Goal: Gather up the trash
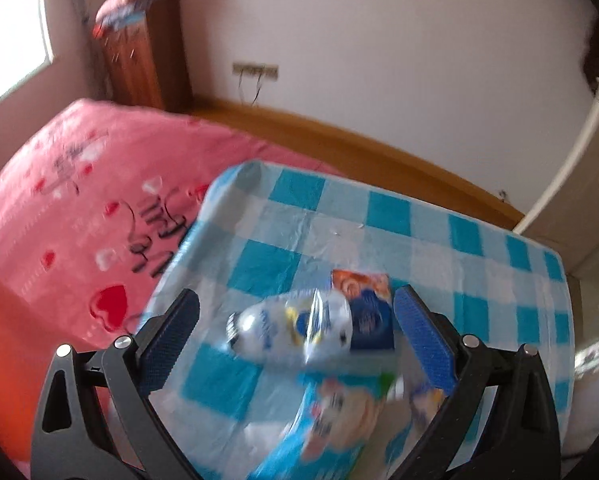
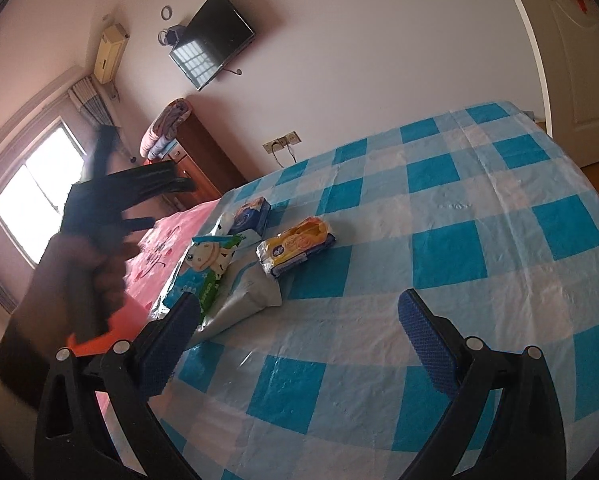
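Note:
Several empty wrappers lie near the left edge of a blue-and-white checked cloth (image 2: 439, 240). In the right wrist view I see a blue packet (image 2: 251, 214), a cartoon wipes pack (image 2: 211, 260), a silver bag (image 2: 247, 300) and a yellow pack (image 2: 295, 246). My left gripper (image 1: 295, 336) is open above a crumpled white-and-blue wrapper (image 1: 291, 332), with the blue packet (image 1: 369, 316) just behind it and the cartoon pack (image 1: 339, 412) below. It also shows raised in the right wrist view (image 2: 147, 200). My right gripper (image 2: 299, 348) is open and empty above bare cloth.
A pink heart-print blanket (image 1: 79, 208) lies left of the cloth. A wooden cabinet (image 2: 203, 160), a wall TV (image 2: 211, 40), a window (image 2: 31, 196) and a white door (image 2: 579, 60) surround the bed. A wooden bed edge (image 1: 339, 140) runs behind.

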{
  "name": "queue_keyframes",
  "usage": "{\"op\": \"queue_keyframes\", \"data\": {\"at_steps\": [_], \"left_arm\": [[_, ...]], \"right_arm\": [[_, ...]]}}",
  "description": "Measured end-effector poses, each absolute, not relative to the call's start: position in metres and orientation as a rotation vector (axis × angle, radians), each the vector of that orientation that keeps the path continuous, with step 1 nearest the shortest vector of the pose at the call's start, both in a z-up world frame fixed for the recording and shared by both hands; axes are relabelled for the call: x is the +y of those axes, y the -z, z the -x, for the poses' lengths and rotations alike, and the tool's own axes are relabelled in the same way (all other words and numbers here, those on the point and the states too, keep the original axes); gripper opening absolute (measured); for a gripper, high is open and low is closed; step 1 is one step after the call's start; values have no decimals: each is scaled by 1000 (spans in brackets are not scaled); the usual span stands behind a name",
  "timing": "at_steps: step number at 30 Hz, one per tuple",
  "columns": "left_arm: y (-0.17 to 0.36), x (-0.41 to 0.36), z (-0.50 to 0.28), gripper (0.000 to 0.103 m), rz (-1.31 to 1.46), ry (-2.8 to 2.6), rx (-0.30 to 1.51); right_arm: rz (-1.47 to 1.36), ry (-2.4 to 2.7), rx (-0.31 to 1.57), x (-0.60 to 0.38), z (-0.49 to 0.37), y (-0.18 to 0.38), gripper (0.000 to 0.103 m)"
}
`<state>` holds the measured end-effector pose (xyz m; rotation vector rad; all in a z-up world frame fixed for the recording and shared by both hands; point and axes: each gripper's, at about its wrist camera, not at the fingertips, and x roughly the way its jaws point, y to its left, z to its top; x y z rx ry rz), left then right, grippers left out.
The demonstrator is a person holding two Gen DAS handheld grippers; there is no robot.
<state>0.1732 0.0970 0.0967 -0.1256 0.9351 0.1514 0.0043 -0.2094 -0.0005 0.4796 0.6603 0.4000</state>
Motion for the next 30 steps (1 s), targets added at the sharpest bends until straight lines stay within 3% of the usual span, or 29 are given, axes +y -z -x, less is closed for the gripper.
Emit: {"op": "queue_keyframes", "data": {"at_steps": [6, 11, 18, 25, 30], "left_arm": [[-69, 100, -221, 94, 139, -246, 1044], [-55, 109, -237, 81, 164, -287, 1104], [-45, 116, -244, 76, 241, -293, 1133], [-34, 111, -240, 61, 259, -252, 1174], [-30, 98, -220, 60, 206, -218, 1159]], "right_arm": [[-514, -405, 671, -219, -9, 4, 98], [-528, -408, 671, -225, -9, 6, 98], [-529, -412, 677, -227, -11, 8, 98], [-542, -417, 690, -228, -12, 10, 98], [-531, -414, 677, -229, -10, 7, 98]]}}
